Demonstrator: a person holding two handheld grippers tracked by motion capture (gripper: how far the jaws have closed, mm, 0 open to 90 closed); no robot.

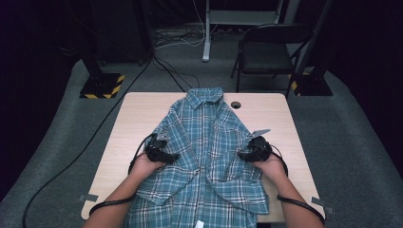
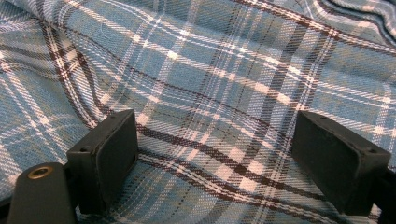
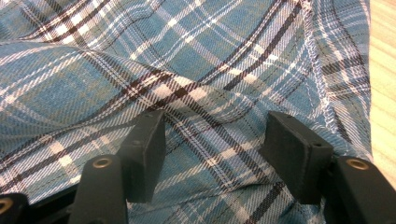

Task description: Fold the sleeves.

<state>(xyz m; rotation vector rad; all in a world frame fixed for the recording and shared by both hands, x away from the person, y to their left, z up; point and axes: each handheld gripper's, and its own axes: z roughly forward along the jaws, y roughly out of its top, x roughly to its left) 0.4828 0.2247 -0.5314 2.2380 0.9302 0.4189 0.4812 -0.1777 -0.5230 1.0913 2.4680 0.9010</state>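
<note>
- While spread face-up along the tabletop (image 1: 138,114), collar at far edge, hem hanging over near edge: plaid shirt (image 1: 209,142) sits roughly centred, front panels overlapping, probably laid out for folding.
- Left gripper (image 1: 167,156) parked on shirt's left side, about mid-body, pointing inward toward the button line.
- Left gripper view: fingers (image 2: 109,154) spread wide, released, hovering over or resting on flat cloth (image 2: 210,84); nothing pinched between them.
- Right gripper (image 1: 243,155) mirrored on the right side, same height along the shirt.
- Right gripper view: fingers (image 3: 147,149) part-way closed, straddling a raised fold of cloth (image 3: 196,98); pads not yet pressing on it, so no grip yet.
- Side seam (image 3: 317,70) and bare wood (image 3: 383,70) visible just beyond right fingers, so working near the shirt's outer edge.
- Symmetric placement likely meant to lift or fold both sides evenly and keep the cloth from skewing.
- Judged step: lining up pinches on both sides; right side further along than left.
- Risk: catching only the top layer, leaving the back panel behind.
</note>
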